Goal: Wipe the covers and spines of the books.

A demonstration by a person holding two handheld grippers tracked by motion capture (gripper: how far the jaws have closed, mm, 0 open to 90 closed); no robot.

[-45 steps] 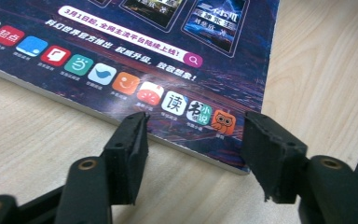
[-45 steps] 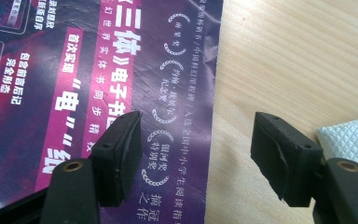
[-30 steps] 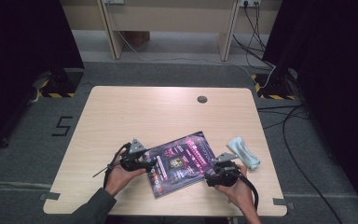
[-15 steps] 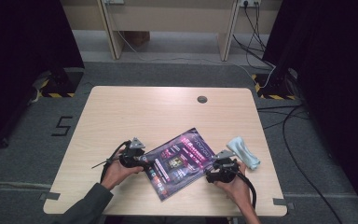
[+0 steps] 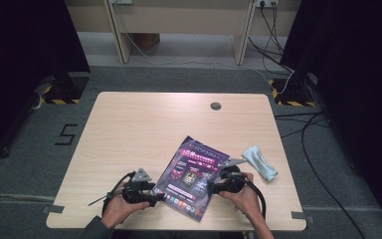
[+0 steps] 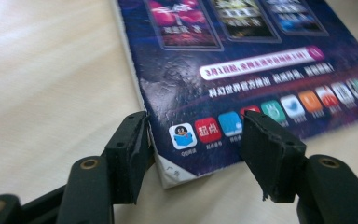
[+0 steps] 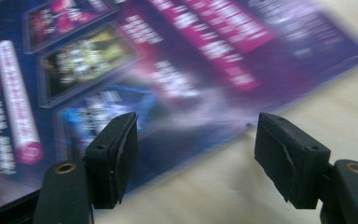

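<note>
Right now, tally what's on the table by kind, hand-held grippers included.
Magazine: 1
Light blue cloth: 1
Hand-held gripper: 2, left hand-held gripper and right hand-held gripper
Total: 4

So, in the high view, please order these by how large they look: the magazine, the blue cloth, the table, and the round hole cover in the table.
1. Table, clearly the largest.
2. Magazine.
3. Blue cloth.
4. Round hole cover, the smallest; it lies farther from the camera, but the difference is still plain.
</note>
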